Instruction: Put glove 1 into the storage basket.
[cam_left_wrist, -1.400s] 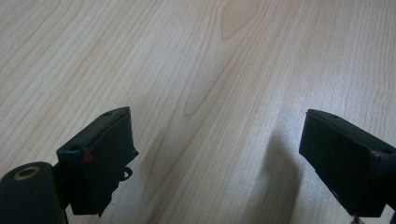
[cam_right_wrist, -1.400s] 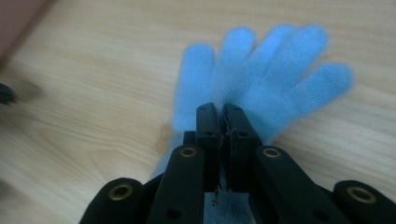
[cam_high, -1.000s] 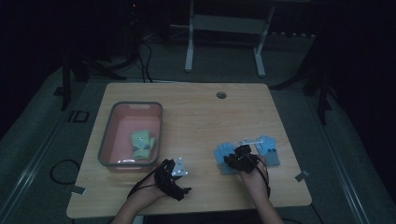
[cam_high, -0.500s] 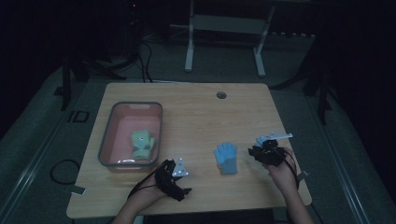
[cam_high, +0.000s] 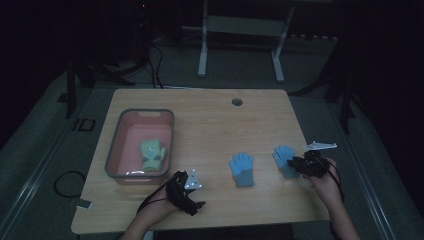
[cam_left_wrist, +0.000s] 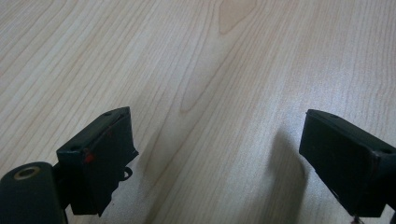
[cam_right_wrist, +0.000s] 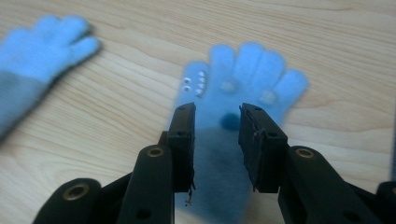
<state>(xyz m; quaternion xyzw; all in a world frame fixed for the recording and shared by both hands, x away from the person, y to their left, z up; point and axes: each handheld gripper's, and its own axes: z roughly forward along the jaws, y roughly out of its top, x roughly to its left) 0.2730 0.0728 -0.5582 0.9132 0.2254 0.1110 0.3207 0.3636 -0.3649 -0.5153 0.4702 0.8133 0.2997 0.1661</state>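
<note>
Two blue gloves lie flat on the wooden table (cam_high: 210, 125), fingers pointing away from me. One blue glove (cam_high: 242, 169) is near the middle front. The other blue glove (cam_high: 284, 158) (cam_right_wrist: 247, 74) lies to its right, with my right gripper (cam_high: 299, 164) (cam_right_wrist: 217, 112) over its grey cuff. Its jaws stand partly apart on either side of the cuff, not pinching it. The first glove (cam_right_wrist: 42, 42) shows at the upper left of the right gripper view. My left gripper (cam_high: 186, 194) (cam_left_wrist: 219, 126) rests wide open on bare wood near the front edge.
A pink bin (cam_high: 114, 150) stands at the left of the table and holds a green glove (cam_high: 152, 154). A round cable hole (cam_high: 237, 102) sits near the far edge. A white table frame (cam_high: 240, 30) stands on the floor behind.
My right gripper pulled one blue glove off the other, carried it right and set it down beside the first. The left gripper stayed put.
</note>
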